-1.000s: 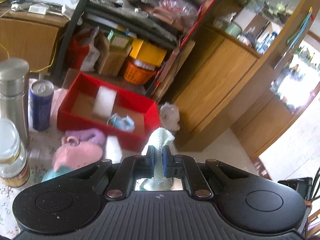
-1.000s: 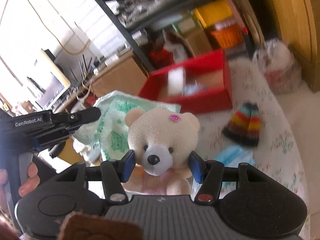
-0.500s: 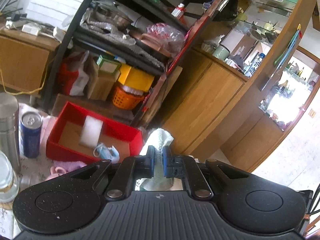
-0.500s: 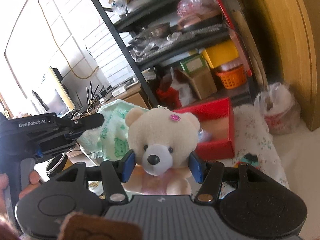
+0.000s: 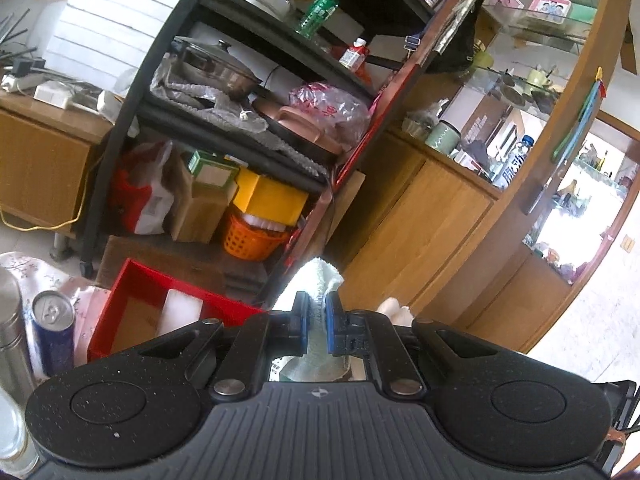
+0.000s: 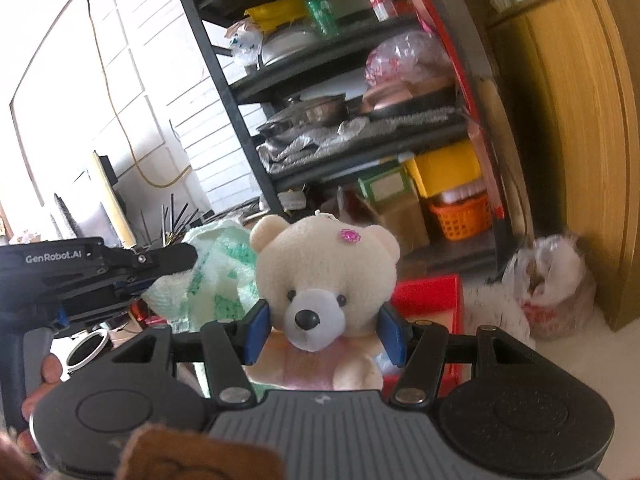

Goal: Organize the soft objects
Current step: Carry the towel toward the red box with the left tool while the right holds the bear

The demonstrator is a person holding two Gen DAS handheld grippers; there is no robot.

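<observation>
- The left tool (image 5: 316,316) is clamped on a pale green towel (image 5: 316,280); the cloth is pinched between the blue pads and bunches up just past the fingertips.
- The right tool (image 6: 322,330) is clamped on a cream teddy bear (image 6: 324,276), one pad against each cheek, the face turned toward the camera and a pink flower on its head.
- The right wrist view shows the left tool from the side with the towel's green print hanging from it, and a person's hand (image 6: 40,380) on its grip; the left wrist view shows only a plain towel edge.
- The left wrist view alone shows the red box (image 5: 160,300) from above, holding a white foam block (image 5: 180,308), with a blue drink can (image 5: 54,332) and a steel flask (image 5: 12,332) beside it on the floral-clothed worktop (image 5: 40,276).
- Behind stand a black shelf rack (image 5: 248,92) loaded with pots, bags and an orange basket (image 5: 252,240), and wooden cabinets (image 5: 420,220).
</observation>
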